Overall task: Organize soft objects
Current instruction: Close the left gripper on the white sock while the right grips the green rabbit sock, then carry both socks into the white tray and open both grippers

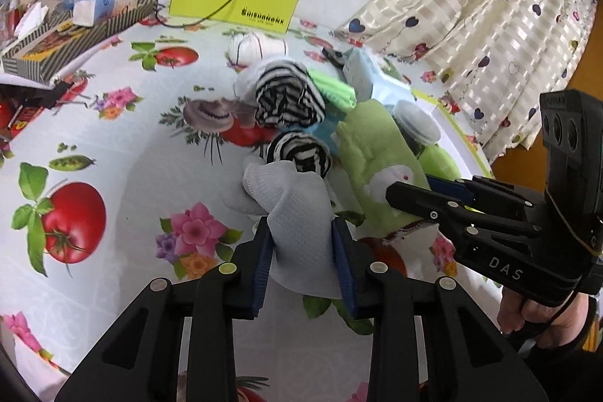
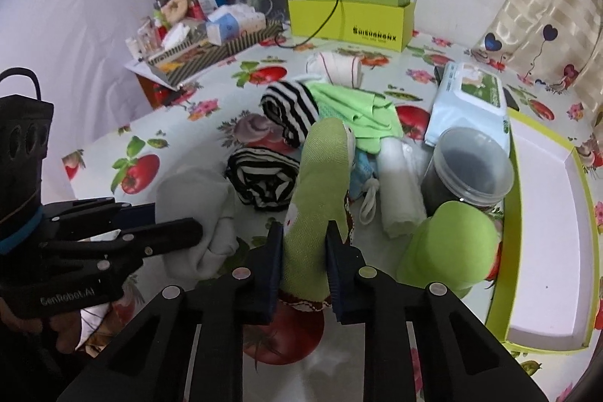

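Note:
My left gripper [image 1: 303,247] is shut on a pale grey sock [image 1: 297,213], which bunches between its blue pads above the flowered tablecloth. My right gripper [image 2: 304,253] is shut on a light green sock [image 2: 320,183] that stretches away toward the pile. In the left wrist view the right gripper [image 1: 399,193] comes in from the right, pinching the green sock [image 1: 377,153]. The right wrist view shows the left gripper [image 2: 181,223] at the left with the grey sock [image 2: 196,210]. Two black-and-white striped rolls [image 2: 264,181] [image 2: 288,112] lie behind both socks.
A clear lidded jar [image 2: 467,172], a wet-wipes pack [image 2: 471,100], a green cloth [image 2: 354,110] and a white roll [image 2: 397,187] crowd the pile. A green-rimmed white tray [image 2: 546,236] sits at the right. A lime box [image 2: 350,19] and cluttered boxes [image 2: 211,44] stand behind; curtain [image 1: 490,17] at right.

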The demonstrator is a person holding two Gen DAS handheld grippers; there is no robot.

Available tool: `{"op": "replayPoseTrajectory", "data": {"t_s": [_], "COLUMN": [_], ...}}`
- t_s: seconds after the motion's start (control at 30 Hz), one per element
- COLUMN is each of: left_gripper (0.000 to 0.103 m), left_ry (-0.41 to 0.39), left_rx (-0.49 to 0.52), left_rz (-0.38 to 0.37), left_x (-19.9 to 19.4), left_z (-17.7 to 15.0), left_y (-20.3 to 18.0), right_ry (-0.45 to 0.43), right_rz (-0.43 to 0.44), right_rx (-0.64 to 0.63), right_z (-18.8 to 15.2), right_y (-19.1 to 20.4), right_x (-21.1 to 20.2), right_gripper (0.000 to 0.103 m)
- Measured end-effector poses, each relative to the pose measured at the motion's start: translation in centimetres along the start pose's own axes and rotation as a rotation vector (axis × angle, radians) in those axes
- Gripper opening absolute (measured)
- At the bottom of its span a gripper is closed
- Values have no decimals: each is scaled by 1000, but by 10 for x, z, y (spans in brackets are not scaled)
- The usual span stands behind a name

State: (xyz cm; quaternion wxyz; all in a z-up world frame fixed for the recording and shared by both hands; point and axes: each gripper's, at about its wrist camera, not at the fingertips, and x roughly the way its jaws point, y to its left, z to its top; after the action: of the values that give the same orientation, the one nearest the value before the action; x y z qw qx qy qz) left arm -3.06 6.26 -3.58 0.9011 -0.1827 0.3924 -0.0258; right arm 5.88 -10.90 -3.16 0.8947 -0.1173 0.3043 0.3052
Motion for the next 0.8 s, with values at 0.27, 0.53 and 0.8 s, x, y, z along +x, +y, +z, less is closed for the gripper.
{"op": "replayPoseTrajectory", "data": {"t_s": [0.27, 0.53, 0.8], "left_gripper": [32, 32, 32], "left_ry": [-57, -90, -109], "left_rx": [31, 76, 130], "left_rz": [0, -4, -12], "left_x": [-17, -19, -7], "left_z": [11, 28, 53], "left_y": [-14, -31, -54], "right_ry": [-96, -158, -213], "right_rz": [31, 30, -28], "right_rx": [-7, 1, 58], "right_z": [6, 9, 9], "right_y": [2, -10, -44], "right_x": [-34, -61, -83], "right_gripper": [20, 20, 20]}}
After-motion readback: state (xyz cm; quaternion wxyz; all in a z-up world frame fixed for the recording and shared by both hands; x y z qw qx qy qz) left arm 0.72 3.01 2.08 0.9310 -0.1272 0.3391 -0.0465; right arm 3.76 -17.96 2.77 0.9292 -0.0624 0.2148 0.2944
